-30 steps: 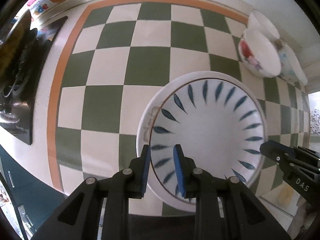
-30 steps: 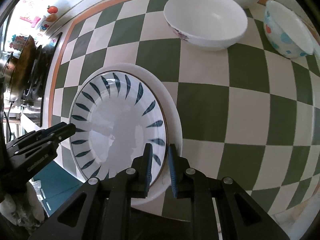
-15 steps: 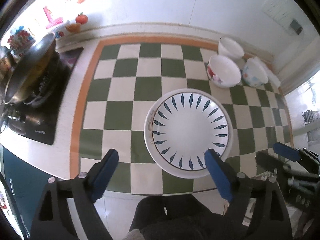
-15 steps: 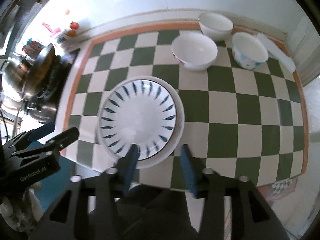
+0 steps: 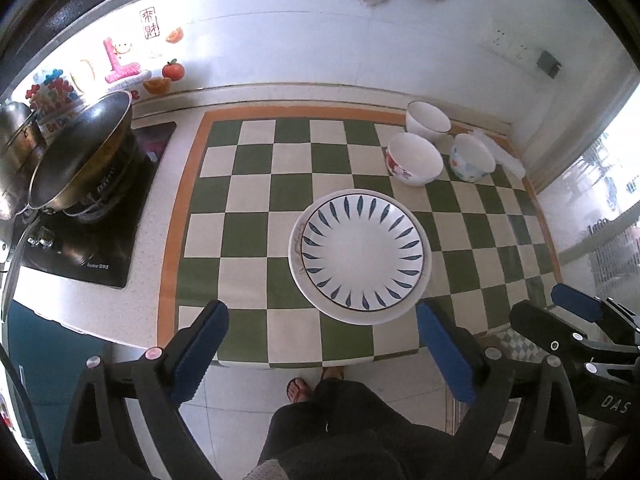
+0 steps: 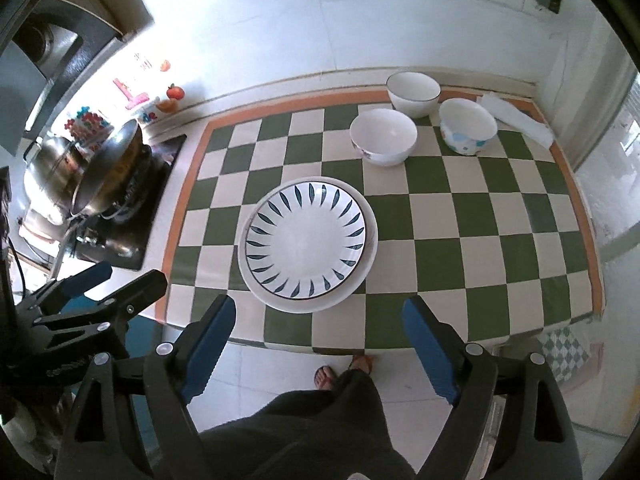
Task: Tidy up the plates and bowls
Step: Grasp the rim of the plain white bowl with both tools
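A white plate with blue leaf marks (image 5: 362,254) (image 6: 306,238) lies stacked on a plain white plate (image 5: 356,317) (image 6: 299,307) on the green checked counter. Three bowls stand at the back right: a flowered bowl (image 5: 414,159) (image 6: 383,139), a plain white bowl (image 5: 428,119) (image 6: 413,93) and a blue-patterned bowl (image 5: 472,158) (image 6: 467,131). My left gripper (image 5: 322,342) and right gripper (image 6: 318,340) are both open and empty, held back off the counter's front edge, above the floor.
A wok (image 5: 82,156) (image 6: 110,166) sits on a black stove (image 5: 88,248) at the left. A folded white cloth (image 6: 514,116) lies at the back right corner. The person's legs and sandalled feet (image 6: 344,368) are below the counter edge.
Both grippers let go of the plates' rim, opened wide and pulled back and up from the counter. The stacked plates stay in place.
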Motion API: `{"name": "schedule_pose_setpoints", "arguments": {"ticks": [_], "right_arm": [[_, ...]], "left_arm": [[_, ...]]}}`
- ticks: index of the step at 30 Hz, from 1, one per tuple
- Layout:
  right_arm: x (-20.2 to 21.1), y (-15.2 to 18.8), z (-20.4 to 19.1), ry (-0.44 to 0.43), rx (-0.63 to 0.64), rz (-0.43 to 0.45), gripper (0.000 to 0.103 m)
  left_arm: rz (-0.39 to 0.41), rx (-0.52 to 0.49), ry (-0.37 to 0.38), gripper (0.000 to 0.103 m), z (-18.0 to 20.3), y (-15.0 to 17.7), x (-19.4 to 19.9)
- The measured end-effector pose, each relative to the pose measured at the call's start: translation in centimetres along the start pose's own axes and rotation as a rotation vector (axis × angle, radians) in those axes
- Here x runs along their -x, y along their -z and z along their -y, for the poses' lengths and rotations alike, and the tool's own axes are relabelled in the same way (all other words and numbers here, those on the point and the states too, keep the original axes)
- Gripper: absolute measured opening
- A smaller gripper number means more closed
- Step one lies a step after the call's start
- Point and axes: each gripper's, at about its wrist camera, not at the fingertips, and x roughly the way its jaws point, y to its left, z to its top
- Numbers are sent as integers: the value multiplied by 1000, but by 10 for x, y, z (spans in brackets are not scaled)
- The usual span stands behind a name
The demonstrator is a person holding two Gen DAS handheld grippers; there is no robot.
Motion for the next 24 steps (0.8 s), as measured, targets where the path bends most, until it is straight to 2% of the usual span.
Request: {"name": "schedule_pose_setpoints", "arguments": {"ticks": [6, 12, 14, 17, 18, 20, 23, 24], "right_arm": [[11, 2, 12, -23, -60, 29, 90], [-5, -17, 43, -35, -115, 30, 90], [-19, -31, 60, -35, -136, 30, 90], [-54, -66, 99, -61, -188, -4, 90], [-54, -66, 99, -61, -188, -4, 90], [-74, -89, 120, -92, -211, -22, 90], [-117, -133, 154, -109, -232, -63, 90], [-117, -133, 154, -109, -232, -63, 90]], "left_arm": [[21, -27, 6, 97, 10, -7, 3], [18, -40, -11, 97, 33, -43, -24], [12, -39, -21, 97, 44, -63, -42], [-20, -28, -2, 97, 57, -94, -70], [-34, -21, 10, 97, 62, -106, -81], [-62, -7, 20, 97, 69, -128, -104], [-116, -2, -7, 97, 82, -163, -147], [-128, -2, -17, 97, 85, -172, -160]]}}
